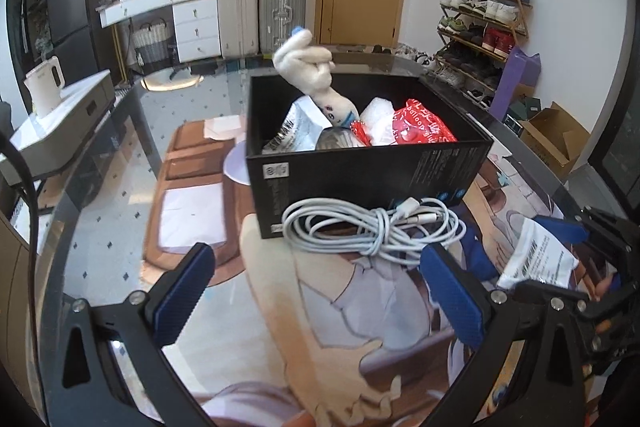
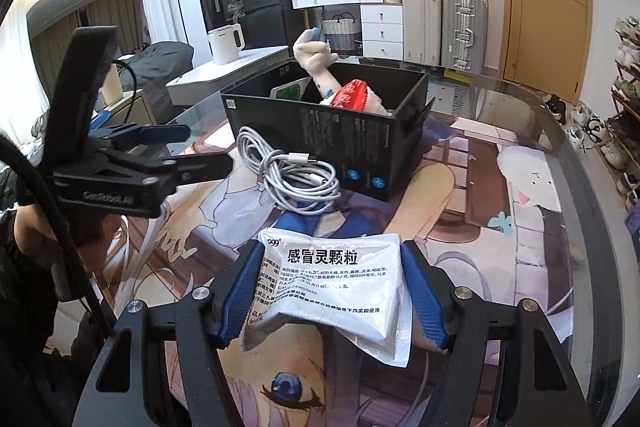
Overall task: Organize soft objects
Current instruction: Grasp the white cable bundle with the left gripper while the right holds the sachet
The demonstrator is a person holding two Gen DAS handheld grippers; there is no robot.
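Observation:
A black box [image 1: 360, 167] [image 2: 360, 131] stands on the glass table and holds a cream plush toy [image 1: 308, 67] [image 2: 316, 63], a red packet [image 1: 420, 127] [image 2: 352, 95] and white packets. A coiled white cable [image 1: 372, 227] [image 2: 296, 179] lies against the box's near side. My left gripper [image 1: 320, 291] [image 2: 208, 147] is open and empty, just short of the cable. My right gripper [image 2: 332, 291] is shut on a white medicine sachet [image 2: 332, 287] [image 1: 540, 259] and holds it above the table, in front of the cable.
The glass table [image 2: 520, 131] covers a printed cartoon mat. Beyond it are a white kettle [image 1: 44, 87] on a side unit, suitcases [image 1: 260, 11], a white dresser and a shoe rack [image 1: 480, 23] at the right.

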